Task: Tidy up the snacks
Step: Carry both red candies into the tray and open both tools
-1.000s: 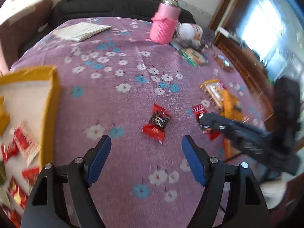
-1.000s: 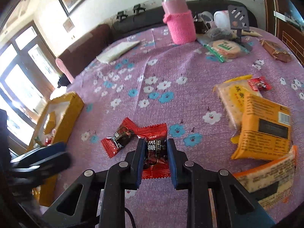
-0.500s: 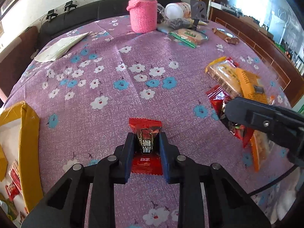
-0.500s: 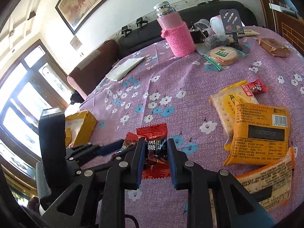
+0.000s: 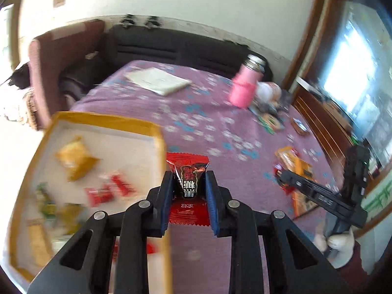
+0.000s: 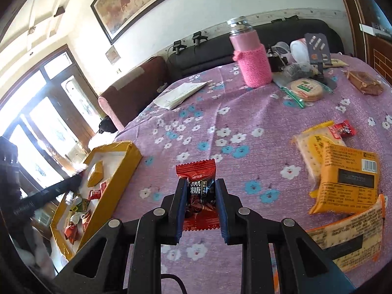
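My left gripper [image 5: 188,186] is shut on a red brown-sugar candy packet [image 5: 188,178] and holds it in the air at the right rim of the yellow box [image 5: 159,144]. The box holds several small snacks, among them a yellow packet [image 5: 76,161] and red candies [image 5: 110,191]. My right gripper [image 6: 199,196] is shut on a second red candy packet [image 6: 199,196], lifted above the purple flowered tablecloth [image 6: 245,112]. The yellow box [image 6: 117,183] lies to its left, with the left gripper [image 6: 46,193] over it.
Orange cracker packs [image 6: 343,181] and a small red candy [image 6: 344,128] lie at the right. A pink-sleeved bottle [image 6: 252,61], a round biscuit pack [image 6: 306,89], a brown snack [image 6: 365,82] and a folded paper [image 6: 181,94] stand at the far side. Sofa behind.
My left gripper closed on the red candy, lifted it and swung left to the yellow box's rim. My right gripper has risen with its candy held throughout.
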